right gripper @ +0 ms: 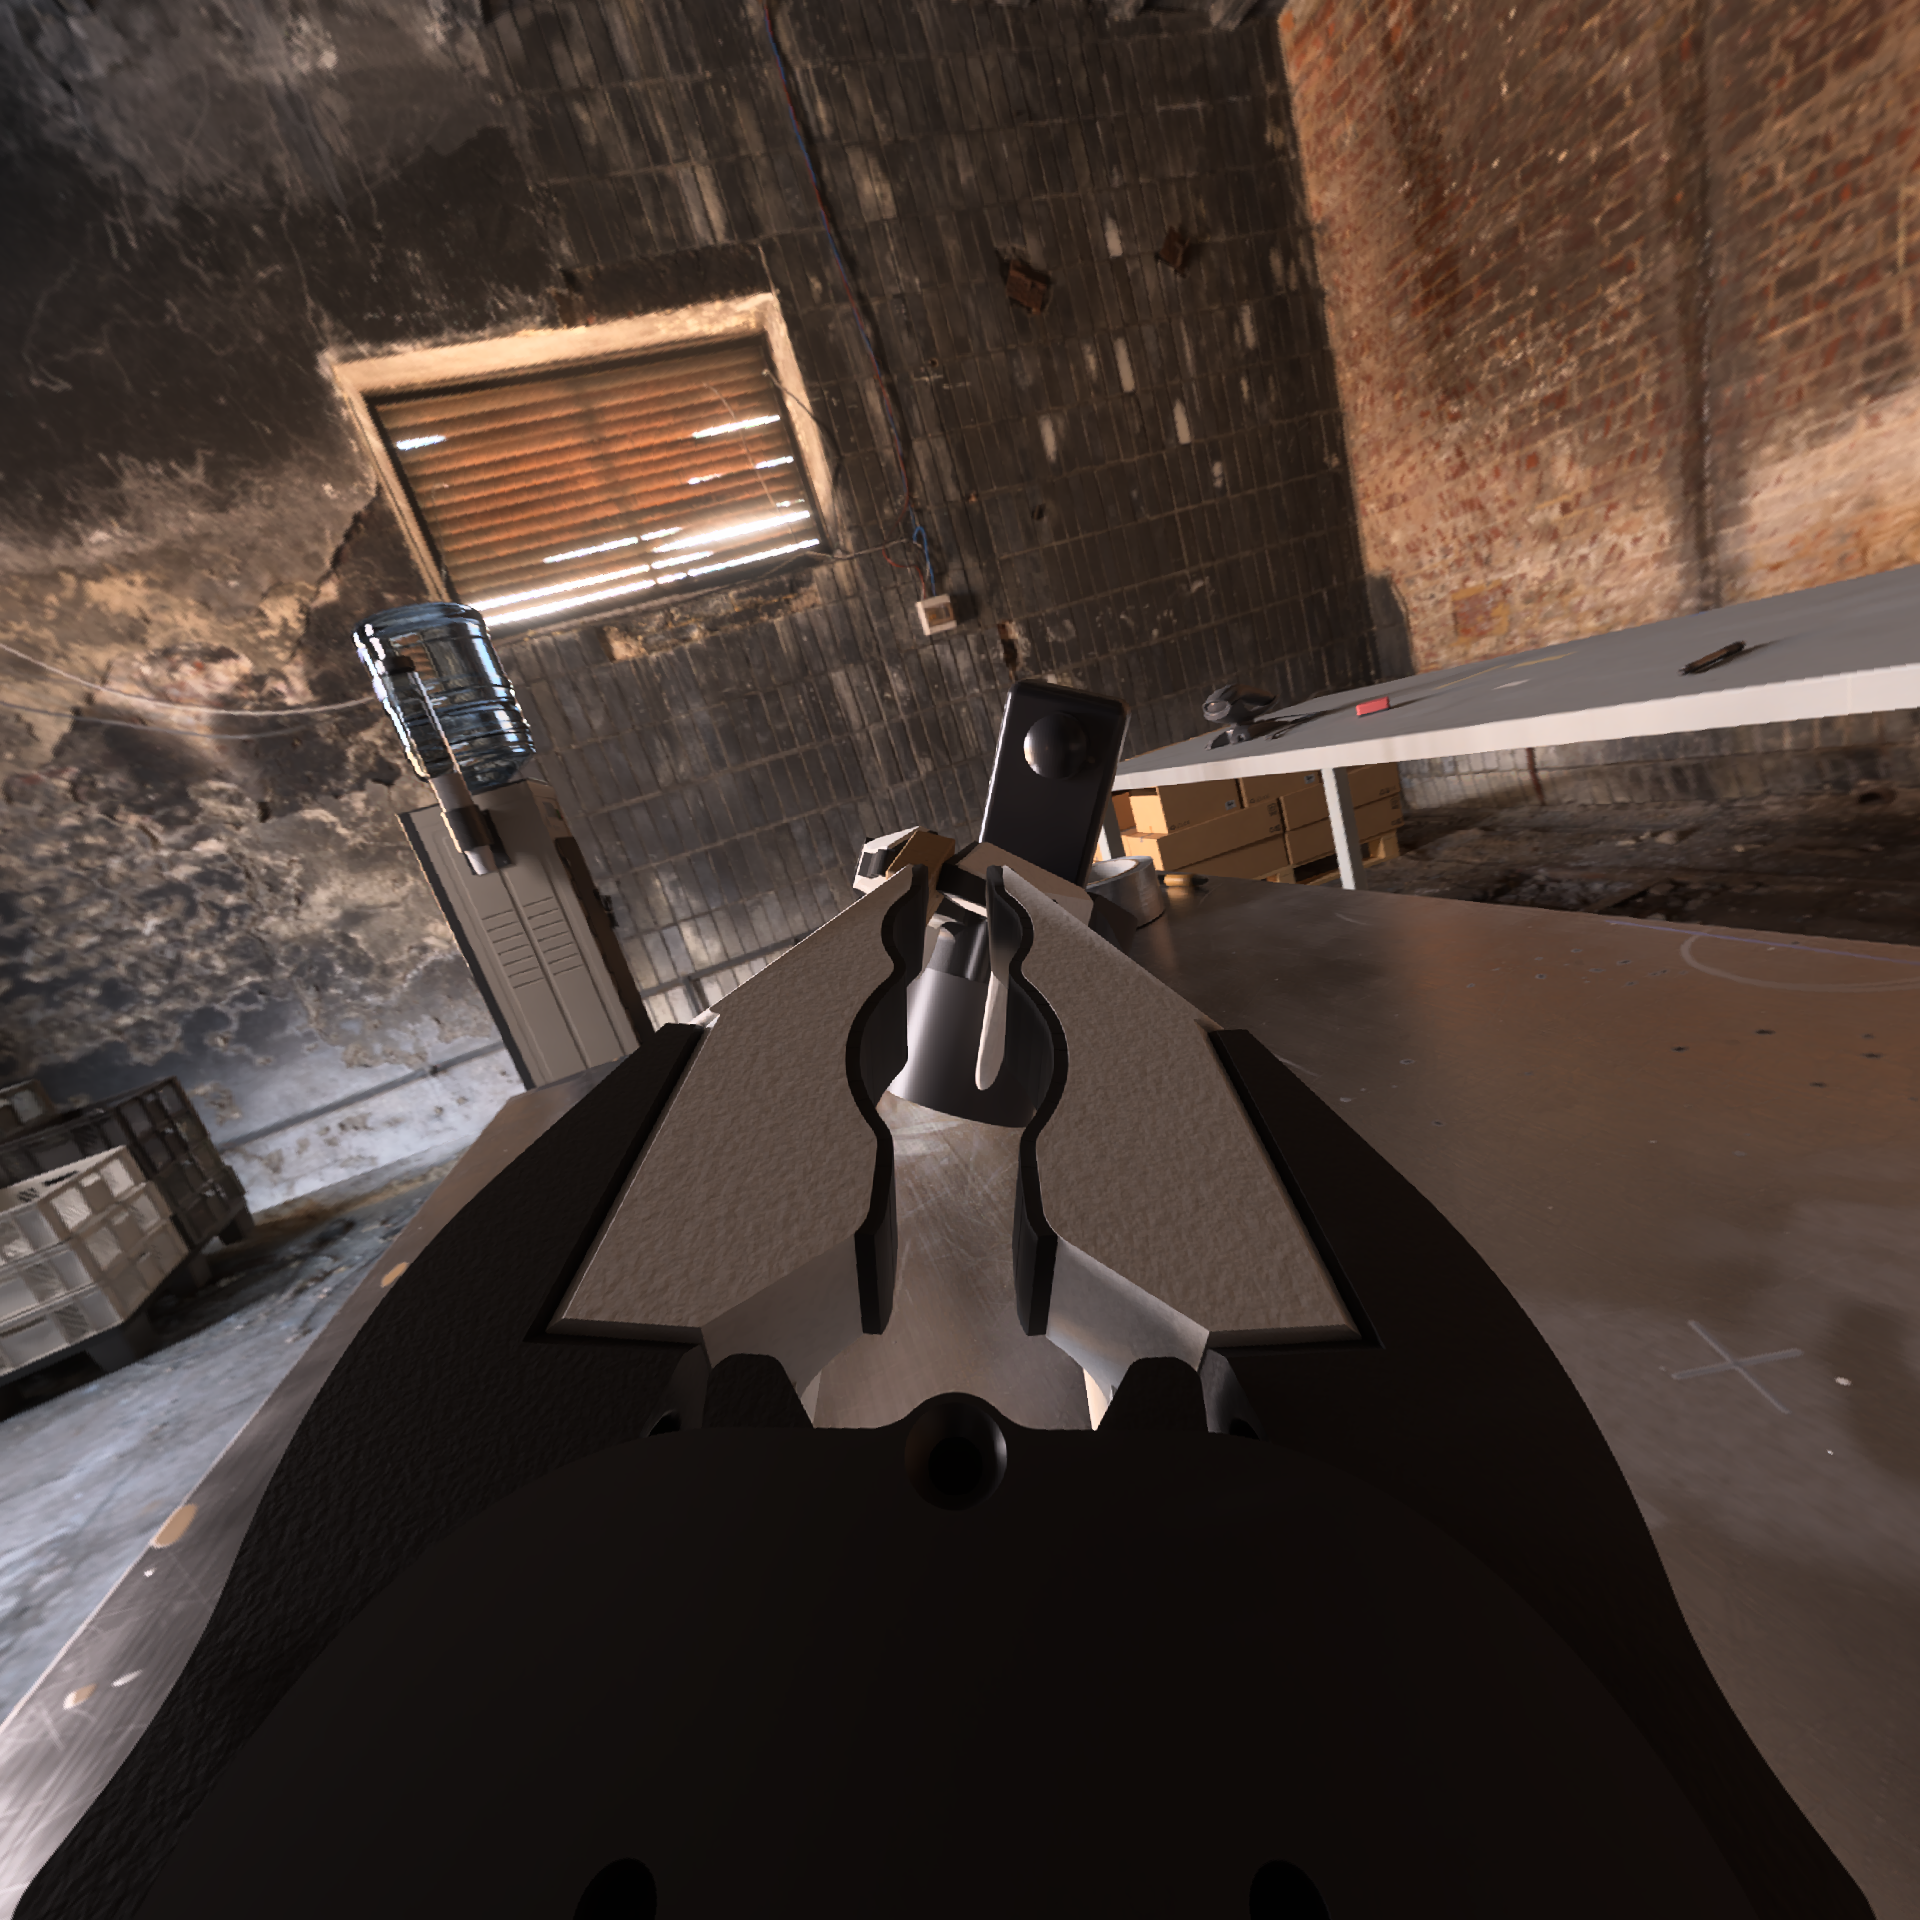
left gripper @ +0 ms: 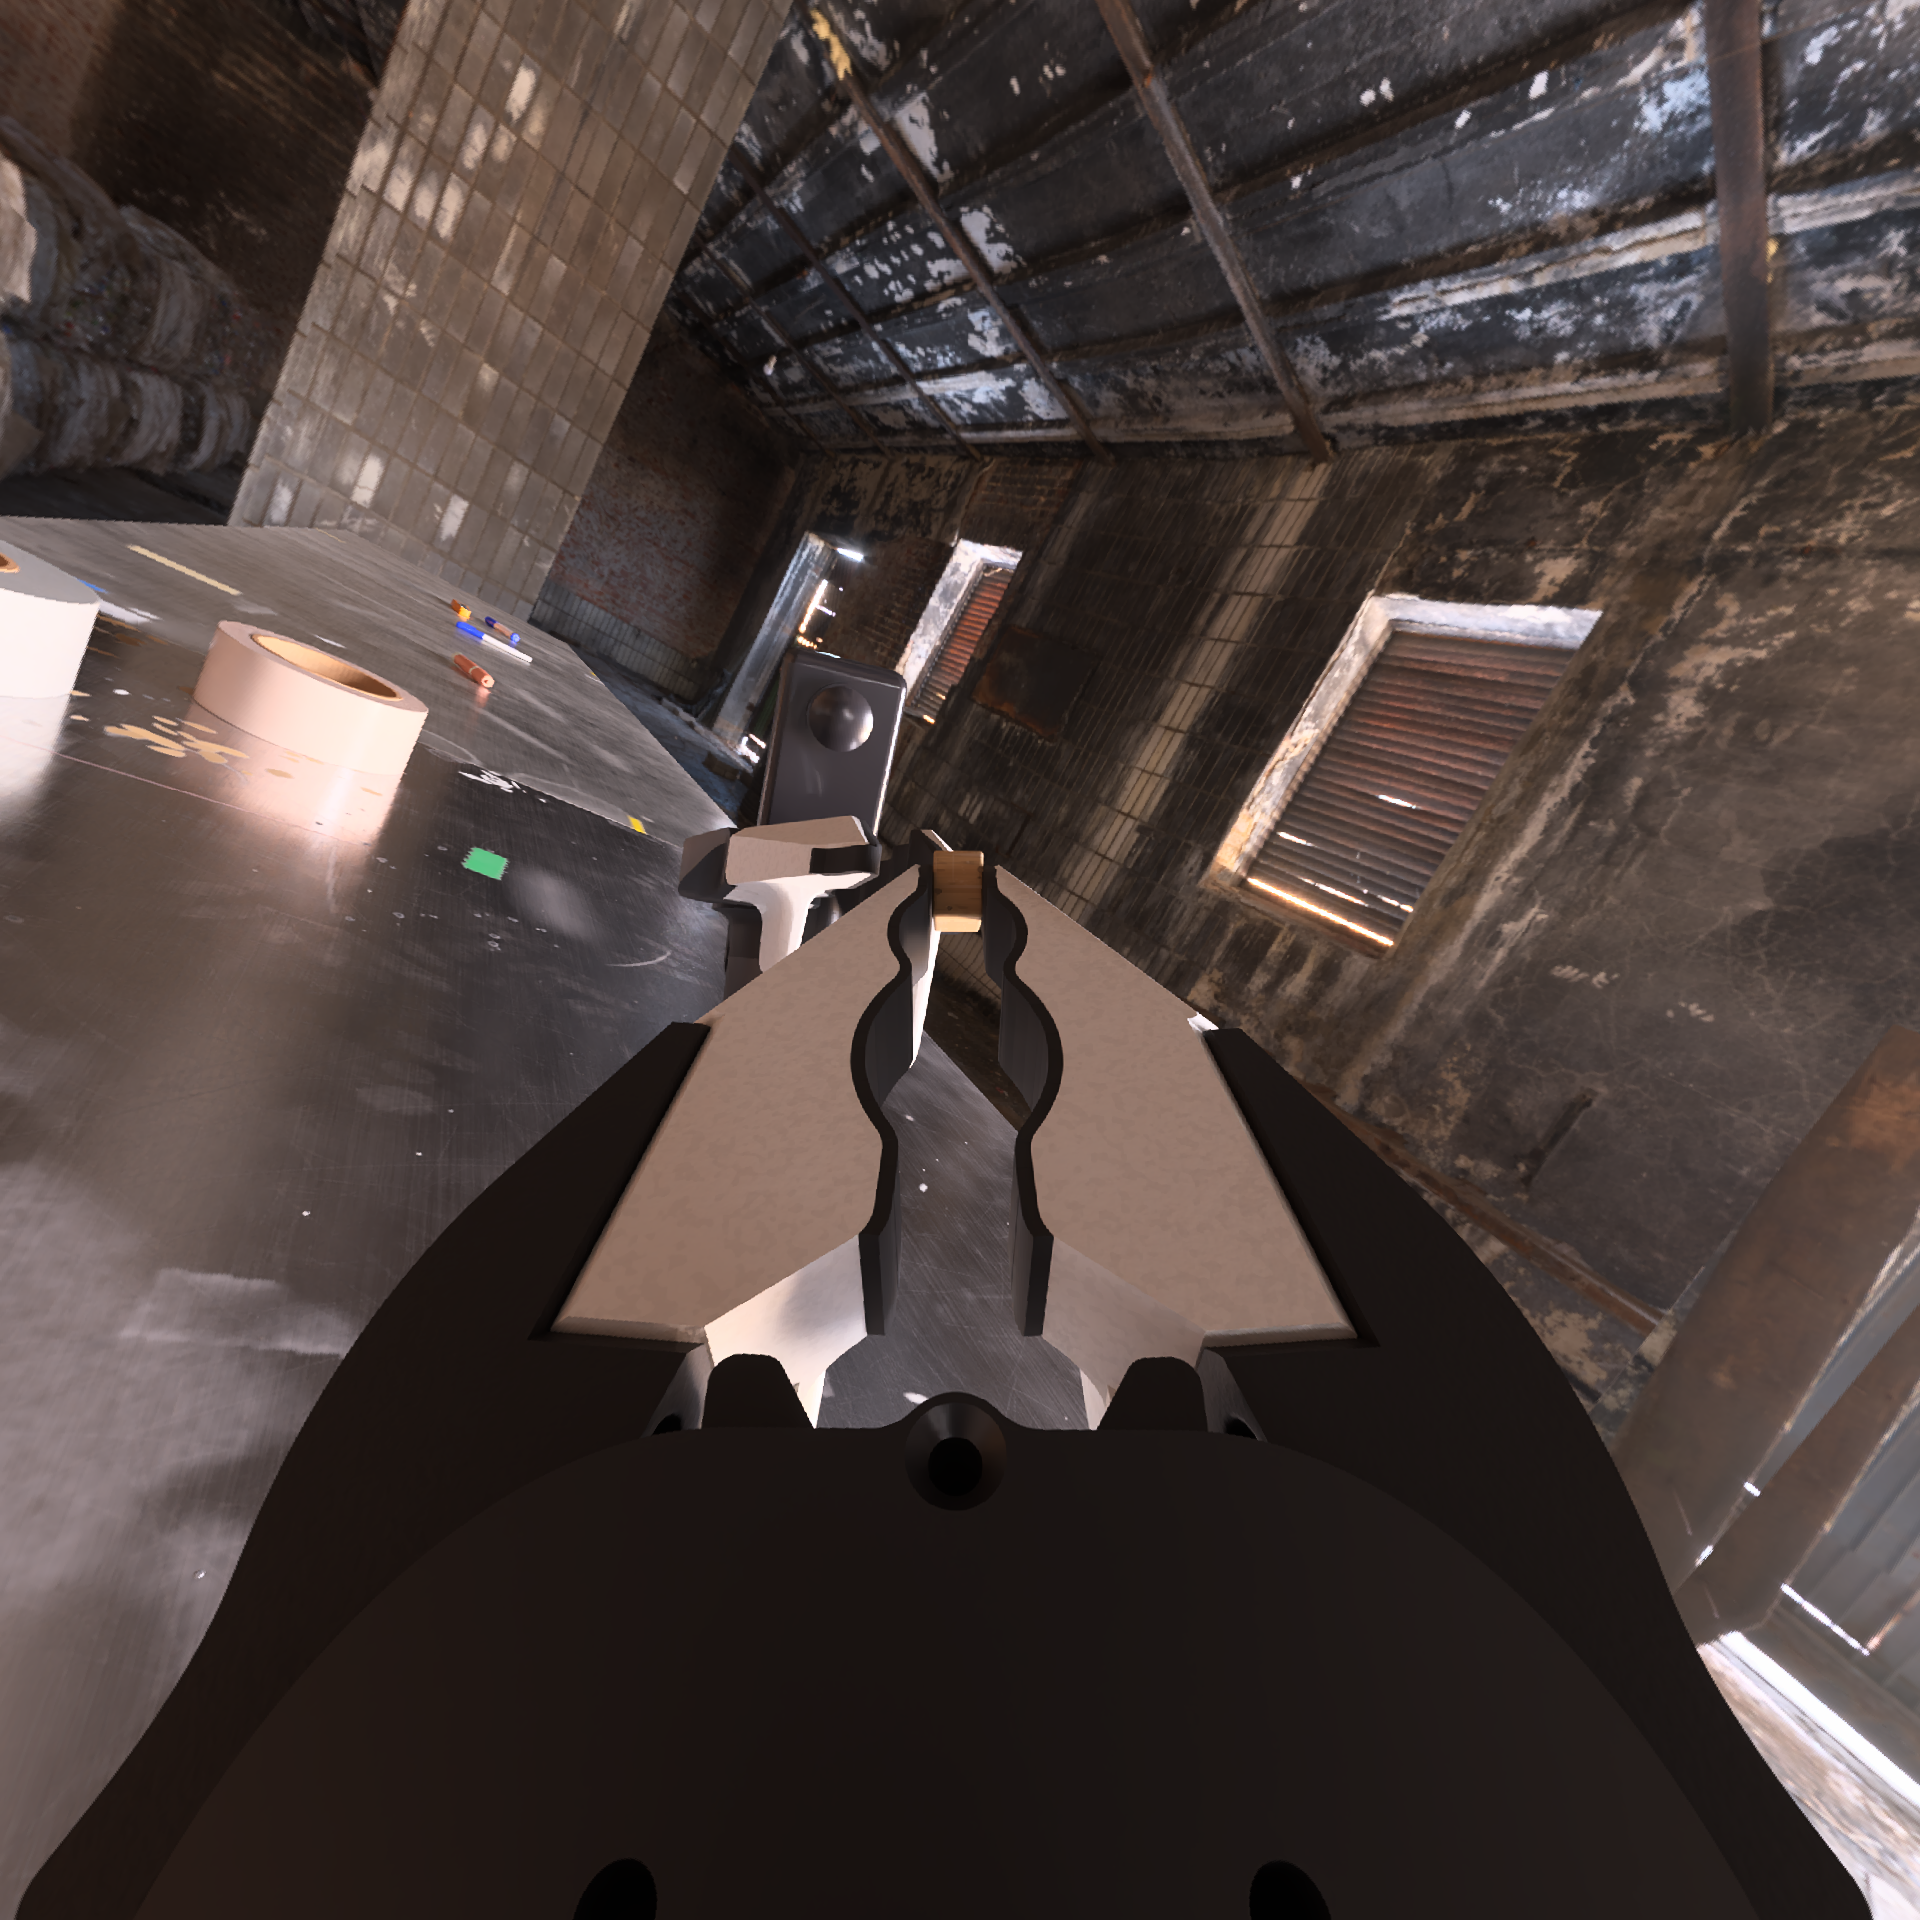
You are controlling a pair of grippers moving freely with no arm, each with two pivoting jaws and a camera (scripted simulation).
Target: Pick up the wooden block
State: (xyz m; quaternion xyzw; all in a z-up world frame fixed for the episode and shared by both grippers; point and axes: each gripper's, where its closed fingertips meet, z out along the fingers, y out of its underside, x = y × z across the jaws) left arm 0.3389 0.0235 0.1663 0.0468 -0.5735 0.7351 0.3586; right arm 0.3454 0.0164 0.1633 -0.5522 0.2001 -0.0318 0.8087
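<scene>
The wooden block (left gripper: pixel 958 894) is small and light brown. My left gripper (left gripper: pixel 954 883) is shut on it at the fingertips and holds it in the air above the metal table (left gripper: pixel 260 1039). My right gripper (left gripper: pixel 821 862) faces the left one from just beyond, its fingers a little left of the block. In the right wrist view the right gripper (right gripper: pixel 956 883) has its jaws nearly closed, with nothing seen between the tips. A corner of the block (right gripper: pixel 920 850) shows just past its left fingertip.
A pale tape roll (left gripper: pixel 312 701), a white roll (left gripper: pixel 42 634) and several markers (left gripper: pixel 488 634) lie on the table at the left. A water cooler (right gripper: pixel 457 707), stacked crates (right gripper: pixel 94 1226) and a second table (right gripper: pixel 1558 696) stand beyond the table's edge.
</scene>
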